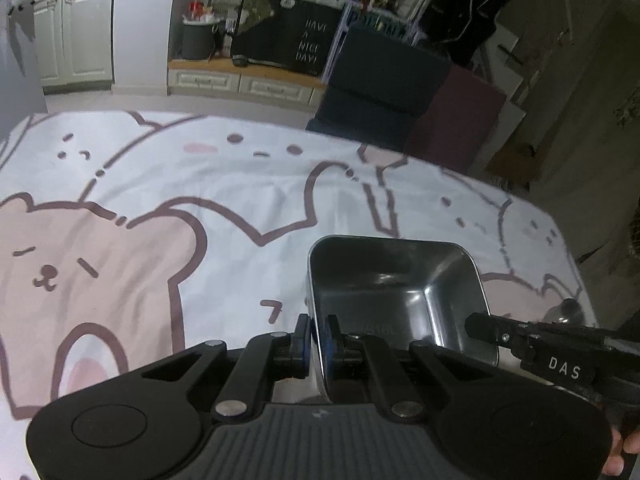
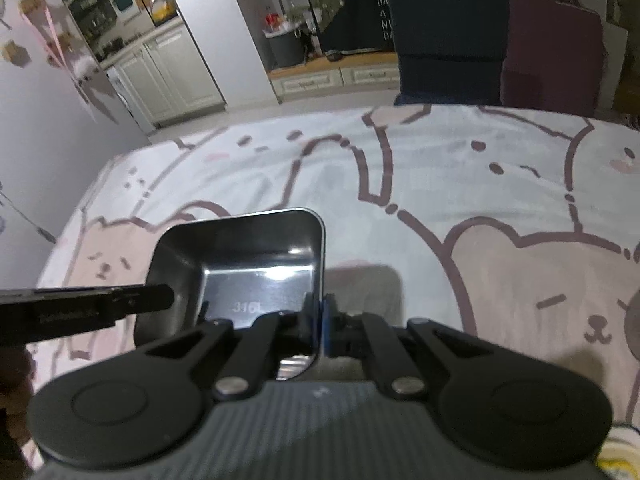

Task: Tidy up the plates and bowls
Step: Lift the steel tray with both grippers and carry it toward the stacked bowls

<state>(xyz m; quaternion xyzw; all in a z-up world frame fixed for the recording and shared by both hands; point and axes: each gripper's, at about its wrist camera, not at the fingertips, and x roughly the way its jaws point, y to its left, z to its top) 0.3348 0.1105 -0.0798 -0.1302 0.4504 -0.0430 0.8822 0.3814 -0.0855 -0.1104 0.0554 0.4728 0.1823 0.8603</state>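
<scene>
A square stainless steel bowl (image 1: 400, 292) is held over the bear-print tablecloth (image 1: 160, 208). My left gripper (image 1: 318, 338) is shut on the bowl's left wall, one pad inside and one outside. My right gripper (image 2: 319, 320) is shut on the bowl's right wall; the bowl (image 2: 256, 264) shows there with "316L" stamped on its floor. The right gripper's finger shows in the left wrist view (image 1: 520, 336). The left gripper's finger shows in the right wrist view (image 2: 100, 304). The bowl casts a shadow on the cloth to its right.
The tablecloth (image 2: 460, 184) covers the whole table. A dark blue chair (image 1: 380, 88) and a maroon one (image 1: 460, 120) stand behind the far edge. Kitchen cabinets (image 1: 72, 36) and a cluttered counter lie beyond. A grey wall (image 2: 36, 128) is at the left.
</scene>
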